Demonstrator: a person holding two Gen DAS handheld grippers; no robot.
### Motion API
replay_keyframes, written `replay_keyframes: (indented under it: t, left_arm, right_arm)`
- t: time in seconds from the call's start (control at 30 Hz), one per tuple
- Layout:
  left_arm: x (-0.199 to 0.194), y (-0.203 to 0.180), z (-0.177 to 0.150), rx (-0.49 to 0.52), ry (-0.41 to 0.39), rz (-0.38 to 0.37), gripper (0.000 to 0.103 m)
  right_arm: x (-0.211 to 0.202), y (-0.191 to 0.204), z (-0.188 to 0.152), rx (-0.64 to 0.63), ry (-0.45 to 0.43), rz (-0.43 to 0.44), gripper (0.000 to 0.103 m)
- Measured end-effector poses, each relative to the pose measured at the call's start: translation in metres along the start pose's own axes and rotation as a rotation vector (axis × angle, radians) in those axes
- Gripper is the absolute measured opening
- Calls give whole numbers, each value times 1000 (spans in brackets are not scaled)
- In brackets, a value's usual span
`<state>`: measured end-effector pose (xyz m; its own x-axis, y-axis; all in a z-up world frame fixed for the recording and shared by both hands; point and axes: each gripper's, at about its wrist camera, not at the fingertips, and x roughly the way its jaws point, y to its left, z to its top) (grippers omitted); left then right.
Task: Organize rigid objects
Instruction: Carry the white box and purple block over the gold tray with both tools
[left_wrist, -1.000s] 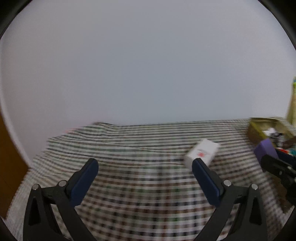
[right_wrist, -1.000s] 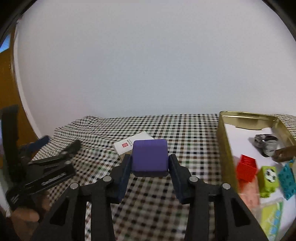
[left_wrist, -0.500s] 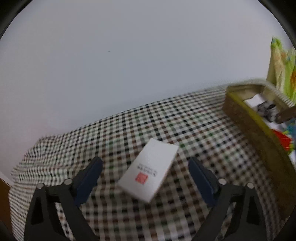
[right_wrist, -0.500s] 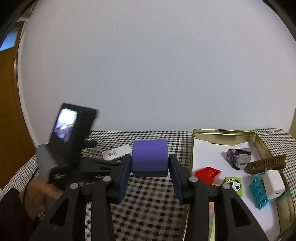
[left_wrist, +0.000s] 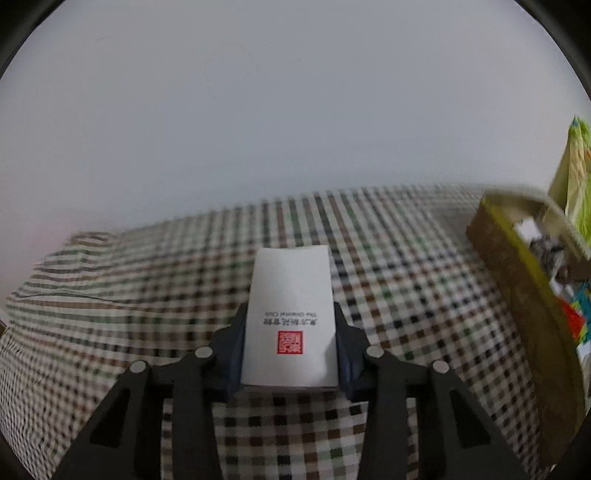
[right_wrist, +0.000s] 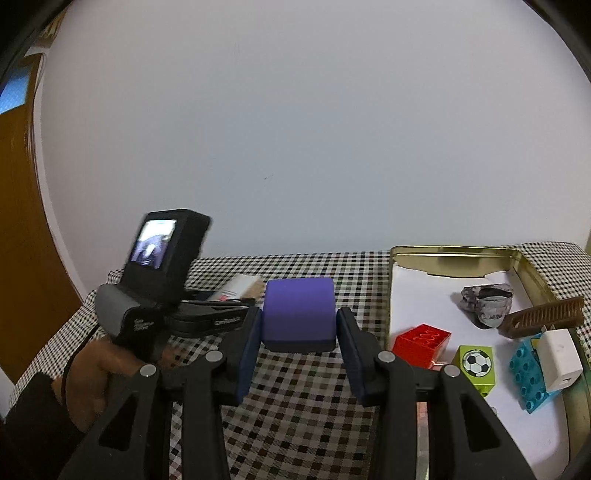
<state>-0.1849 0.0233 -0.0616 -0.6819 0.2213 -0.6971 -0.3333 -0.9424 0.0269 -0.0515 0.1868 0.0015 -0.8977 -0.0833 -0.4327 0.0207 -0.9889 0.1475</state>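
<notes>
Okay, my left gripper (left_wrist: 290, 347) jaws just been closing, now pinching white box (left_wrist: 290, 314) on checkered cloth (left_wrist: 388, 424). Right gripper (right_wrist: 299, 343) clamping purple block (right_wrist: 298, 317), hovering beside gold tin (right_wrist: 454, 254). Lifting box level, keeping grip centred, I'd say.

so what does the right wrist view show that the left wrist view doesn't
Only the right wrist view shows the right tool shut on the purple block, the red brick, the football block, and the person's hand carrying the other tool. Only the left wrist view shows the left tool, jaws just closed, gripping the box's printed face. Both share the white box, gold tin and checked cloth.
</notes>
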Motion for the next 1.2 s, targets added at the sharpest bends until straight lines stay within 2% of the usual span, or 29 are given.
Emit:
replay_keyframes:
  t: [0.07, 0.27, 0.5, 0.7, 0.93, 1.2]
  left_arm:
    - [-17, 2, -7, -46, -61, 24, 40]
    - [-62, 6, -25, -152, -127, 86, 40]
    - [-117, -29, -48, -187, -228, 110, 40]
    - [-130, -49, -53, -148, -241, 127, 40]
    - [-133, -68, -59, -162, -208, 132, 40]
    - [-150, -110, -58, -171, -230, 109, 40]
  right_arm:
    - [-1, -1, 0, 0, -8, -11, 44]
    - [-7, -3, 1, -6, -44, -34, 44]
    - [-31, -11, -5, -26, -103, -69, 44]
    - [-62, -30, -13, -35, -120, -115, 44]
    - [-87, -50, -11, -86, -137, -159, 44]
    - [-111, -90, -10, -46, -135, -181, 44]
